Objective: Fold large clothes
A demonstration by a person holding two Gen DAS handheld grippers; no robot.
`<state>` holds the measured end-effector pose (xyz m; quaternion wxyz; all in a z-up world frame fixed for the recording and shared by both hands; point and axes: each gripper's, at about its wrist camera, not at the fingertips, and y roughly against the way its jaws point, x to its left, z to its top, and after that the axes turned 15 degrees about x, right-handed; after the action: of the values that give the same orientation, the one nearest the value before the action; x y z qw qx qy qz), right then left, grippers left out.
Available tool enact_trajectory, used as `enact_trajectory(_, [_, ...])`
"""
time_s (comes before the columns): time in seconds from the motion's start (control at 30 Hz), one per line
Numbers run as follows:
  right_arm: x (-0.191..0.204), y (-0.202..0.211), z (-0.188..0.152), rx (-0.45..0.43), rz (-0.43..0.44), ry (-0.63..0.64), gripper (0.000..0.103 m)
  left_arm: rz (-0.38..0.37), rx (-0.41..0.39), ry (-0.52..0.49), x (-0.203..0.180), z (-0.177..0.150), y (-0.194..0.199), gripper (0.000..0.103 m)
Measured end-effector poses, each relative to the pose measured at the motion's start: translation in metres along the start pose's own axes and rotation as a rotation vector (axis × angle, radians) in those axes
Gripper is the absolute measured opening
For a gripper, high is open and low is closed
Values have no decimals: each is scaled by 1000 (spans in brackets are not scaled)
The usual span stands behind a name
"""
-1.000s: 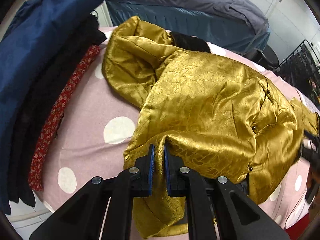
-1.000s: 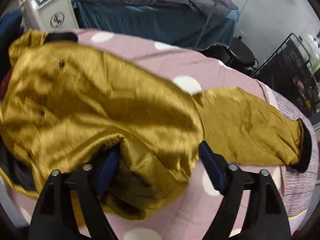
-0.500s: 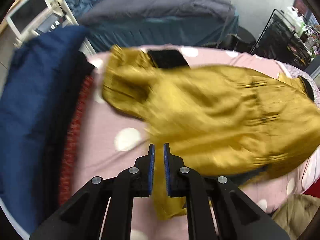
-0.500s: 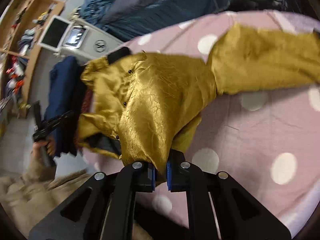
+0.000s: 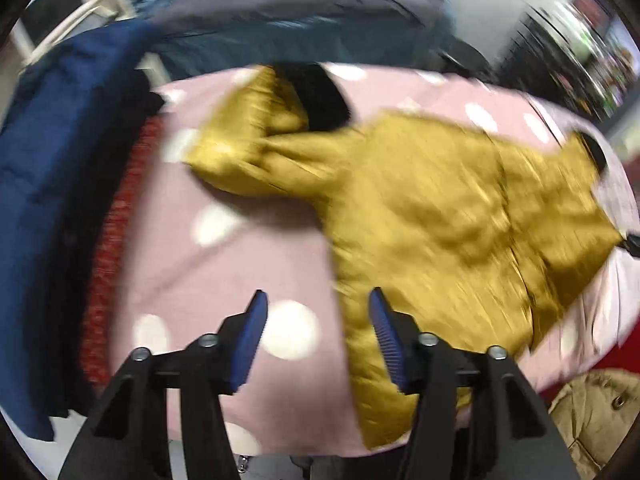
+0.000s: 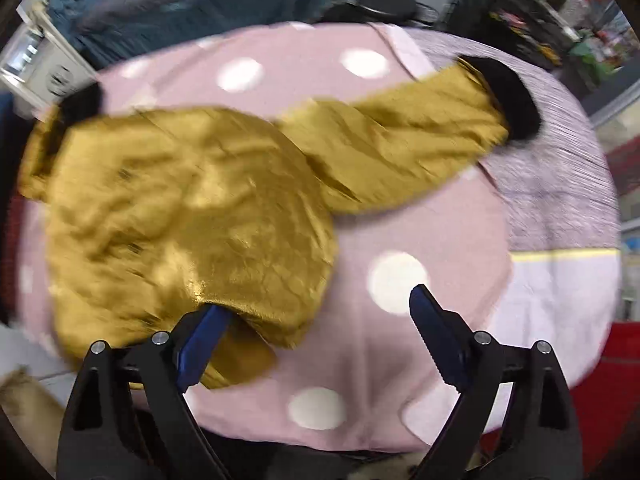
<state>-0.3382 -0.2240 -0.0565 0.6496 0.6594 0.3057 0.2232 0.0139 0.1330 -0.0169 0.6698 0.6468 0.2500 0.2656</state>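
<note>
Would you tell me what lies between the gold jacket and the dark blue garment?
In the left wrist view, polka-dot pink sheet, then a red patterned cloth, separate the gold jacket from the dark blue garment.

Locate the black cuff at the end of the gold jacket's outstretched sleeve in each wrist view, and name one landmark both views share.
Left wrist view: the black cuff sits far right, above mid-height, small and blurred, at the sleeve's tip.
Right wrist view: the black cuff sits upper right, large, ending the sleeve that runs out from the gold jacket.
Shared landmark: the pink polka-dot cover under the jacket.
</note>
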Motion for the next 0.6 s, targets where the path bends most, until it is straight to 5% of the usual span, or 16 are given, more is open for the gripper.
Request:
enact_trajectory(0.17, [-17,-52,-57,160,147,-61,89,9,29,-255,-82,-22,-34,66])
enact_trajectory(0.23, [-15,-61,-78,153,313,-66,89,7,37,-370,-113,-28,-44,68])
enact_trajectory(0.3, [-5,-66,-87,120,436,-56,89,12,13,-476,-145,-34,-51,81])
enact_trajectory(0.43, [9,-90,-70,42,414,-112,86,60,23,-606,-192,-32,-71,88])
enact_trajectory(0.5, [11,-102,-56,112,556,-170,15,61,16,-625,-207,-25,-74,88])
enact_trajectory(0.6, [23,-69,-39,56,726,-118,11,54,-39,-651,-222,-18,-62,88])
